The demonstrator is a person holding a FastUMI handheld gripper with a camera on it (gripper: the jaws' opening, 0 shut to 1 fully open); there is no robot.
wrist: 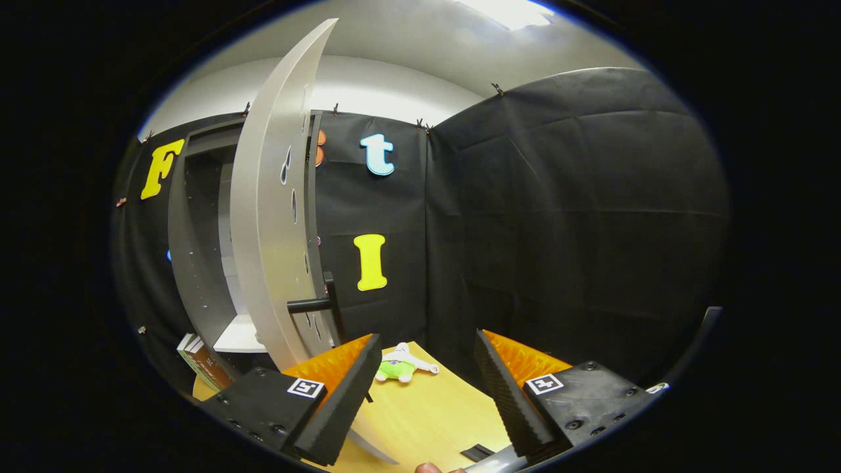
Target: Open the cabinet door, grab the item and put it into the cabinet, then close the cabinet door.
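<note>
Cabinet (197, 249) door (269, 217) ajar; toy (397, 366) on table (427, 414); gripper (427, 381) wide apart, empty.

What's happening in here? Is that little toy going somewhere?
A person is holding a gripper whose fingers are spread open with nothing between them. The cabinet door is already swung open, its dark handle sticking out just ahead of the fingers. The small stuffed toy lies on the yellow table beyond the fingers, not picked up yet. It probably gets grabbed next and put inside the cabinet.
</note>
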